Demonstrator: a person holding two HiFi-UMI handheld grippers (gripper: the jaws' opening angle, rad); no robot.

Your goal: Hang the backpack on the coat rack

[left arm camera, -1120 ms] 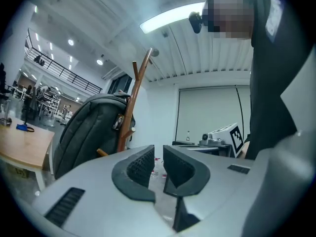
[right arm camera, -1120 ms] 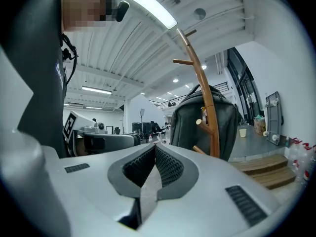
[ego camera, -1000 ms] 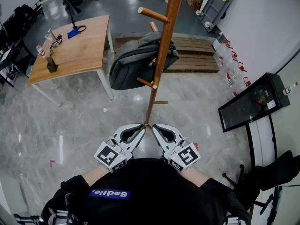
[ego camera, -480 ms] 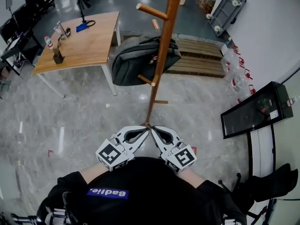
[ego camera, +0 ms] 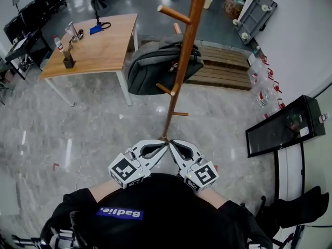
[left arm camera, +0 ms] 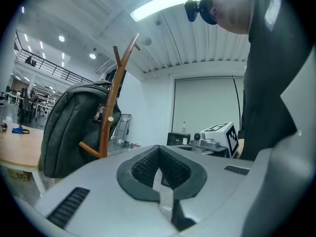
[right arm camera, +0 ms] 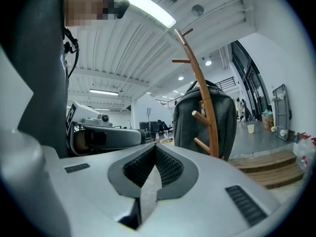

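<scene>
Head view. The dark grey fabric backpack (ego camera: 158,66) hangs high on the far side of the tall wooden coat rack (ego camera: 182,66), pressed against the pole and clear of the grey marble floor (ego camera: 93,123). A light wooden worktop (ego camera: 98,40) stands to the left of it and a slatted wooden pallet (ego camera: 223,66) behind. The hanging step looks done. The next move calls only for keeping both tools off the rack, perhaps checking that the strap sits on its peg. The left gripper (ego camera: 163,144) and right gripper (ego camera: 173,144) are drawn in against the person's torso, tips almost meeting, aimed at the foot of the pole.

Left gripper view. The left gripper (left arm camera: 159,154) is clenched, pads together with nothing between them. It points level. Backpack (left arm camera: 71,127) and rack (left arm camera: 109,112) are well apart from it, ahead and to the left.

Right gripper view. The right gripper (right arm camera: 155,152) is clenched too, and empty. It also points level. The backpack (right arm camera: 222,117) hangs behind the pole (right arm camera: 201,98), ahead and to the right.
</scene>
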